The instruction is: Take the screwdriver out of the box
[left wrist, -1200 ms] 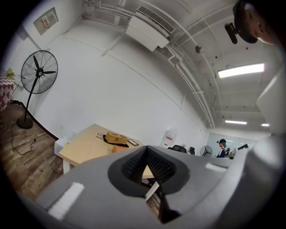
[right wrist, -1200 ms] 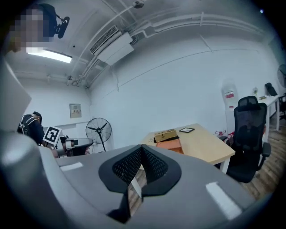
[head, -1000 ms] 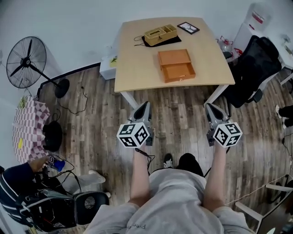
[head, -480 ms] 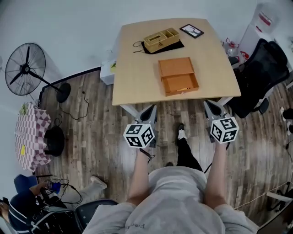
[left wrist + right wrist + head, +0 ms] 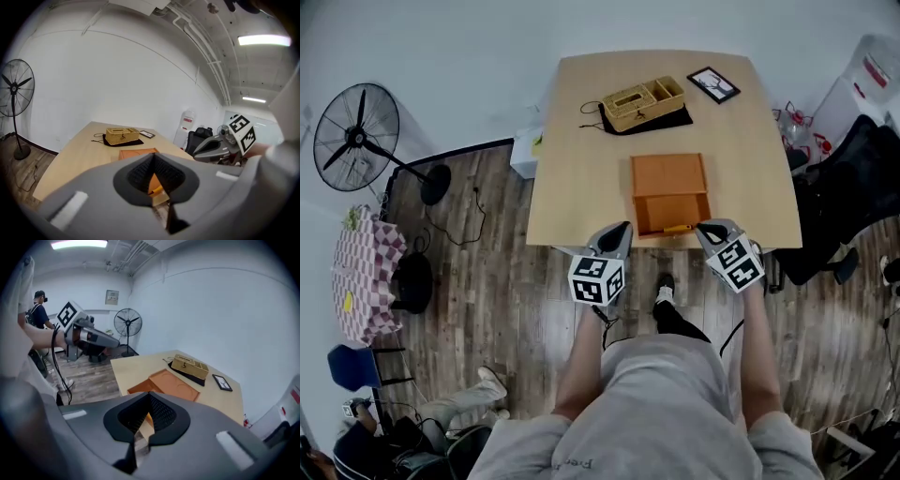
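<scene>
An open orange wooden box lies on the light wood table, near its front edge. In the box's near half lies a screwdriver with a yellow handle, also glimpsed as a yellow sliver through the left gripper's jaws. My left gripper hovers at the table's front edge, just left of the box, jaws shut and empty. To the box's right, my right gripper sits close to the screwdriver's end, also shut and holding nothing. The box lies ahead in the right gripper view.
At the table's far side a wicker basket sits on a black cloth, with a small framed picture to its right. A standing fan is on the floor at left. A black office chair and a water dispenser stand at right.
The person has stepped up to the table. Both grippers moved forward and down from over the floor to the table's front edge, either side of the box.
</scene>
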Action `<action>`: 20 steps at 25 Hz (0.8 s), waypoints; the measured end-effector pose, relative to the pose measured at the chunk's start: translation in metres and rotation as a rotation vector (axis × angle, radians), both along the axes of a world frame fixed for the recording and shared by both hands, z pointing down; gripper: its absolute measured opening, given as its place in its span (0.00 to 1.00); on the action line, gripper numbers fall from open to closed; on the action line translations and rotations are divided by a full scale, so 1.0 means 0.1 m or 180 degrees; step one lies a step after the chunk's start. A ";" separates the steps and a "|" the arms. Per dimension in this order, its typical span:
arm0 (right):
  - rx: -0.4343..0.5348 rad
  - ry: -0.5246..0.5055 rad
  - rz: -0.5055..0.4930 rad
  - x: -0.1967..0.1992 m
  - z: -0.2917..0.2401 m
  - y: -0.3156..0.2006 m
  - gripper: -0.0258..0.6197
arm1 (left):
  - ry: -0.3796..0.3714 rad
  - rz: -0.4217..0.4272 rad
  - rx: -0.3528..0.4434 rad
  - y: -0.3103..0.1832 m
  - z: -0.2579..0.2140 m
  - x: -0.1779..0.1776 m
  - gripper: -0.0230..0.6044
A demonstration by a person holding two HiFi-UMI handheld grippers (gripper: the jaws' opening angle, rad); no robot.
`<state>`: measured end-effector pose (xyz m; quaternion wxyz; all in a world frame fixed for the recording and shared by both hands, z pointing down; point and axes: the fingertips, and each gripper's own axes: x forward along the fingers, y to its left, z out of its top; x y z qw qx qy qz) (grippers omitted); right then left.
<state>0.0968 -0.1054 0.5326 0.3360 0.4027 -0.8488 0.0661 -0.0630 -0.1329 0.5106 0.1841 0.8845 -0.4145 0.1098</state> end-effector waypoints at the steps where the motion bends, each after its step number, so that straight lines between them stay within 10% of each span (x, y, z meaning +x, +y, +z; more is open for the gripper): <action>1: -0.0106 0.0078 -0.0125 0.01 0.11 -0.08 0.04 | -0.0008 -0.0021 -0.0023 -0.09 0.02 0.03 0.12; 10: -0.1114 0.0600 -0.1115 0.08 1.17 -0.60 0.04 | -0.0512 0.0041 -0.0123 -0.77 0.42 0.23 0.12; 20: -0.1578 0.0754 -0.1787 -0.07 1.73 -0.65 0.04 | -0.0632 0.0161 -0.0545 -0.87 1.06 0.55 0.12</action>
